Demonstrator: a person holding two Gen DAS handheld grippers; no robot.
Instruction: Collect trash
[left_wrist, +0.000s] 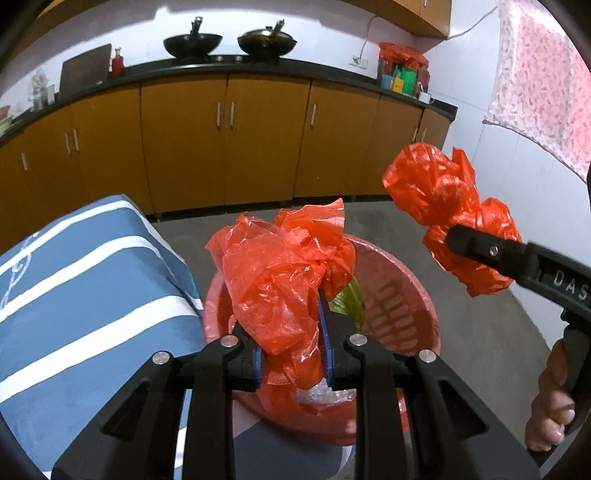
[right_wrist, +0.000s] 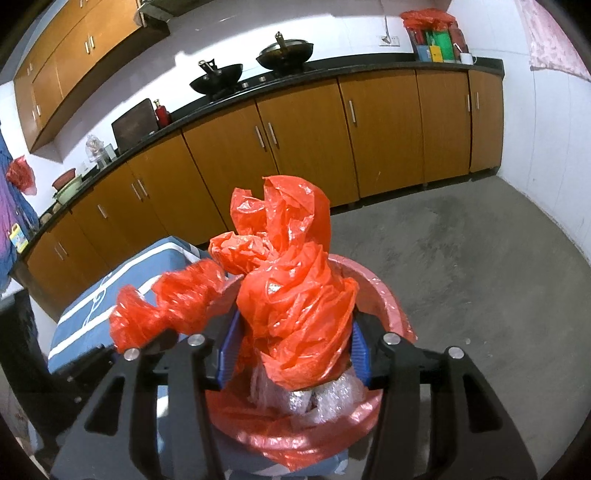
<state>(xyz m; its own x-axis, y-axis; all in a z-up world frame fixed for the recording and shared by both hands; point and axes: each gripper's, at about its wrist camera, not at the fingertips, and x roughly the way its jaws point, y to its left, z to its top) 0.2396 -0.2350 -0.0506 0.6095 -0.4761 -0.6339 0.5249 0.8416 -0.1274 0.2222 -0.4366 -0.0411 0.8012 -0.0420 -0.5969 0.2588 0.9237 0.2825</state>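
Left wrist view: above the pink bin (left_wrist: 402, 280), the left gripper (left_wrist: 291, 354) and right gripper (left_wrist: 461, 240) each clamp their fingers on a bunch of the red bag (left_wrist: 280, 280); lifting both evenly should keep trash inside.

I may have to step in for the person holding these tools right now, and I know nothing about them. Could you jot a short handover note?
Left hand-held gripper: shut on a bunch of the red bag.
Right hand-held gripper: the bag's other bunch sits between its jaws, which stand wider; I cannot tell how firmly it grips.
The pink bin stands on the floor below both grippers, beside the blue striped cloth. The bag lines the bin, with crinkled clear wrapping inside.
Done: both bag edges gathered above the bin.
Left: probably close the bag and lift it out.
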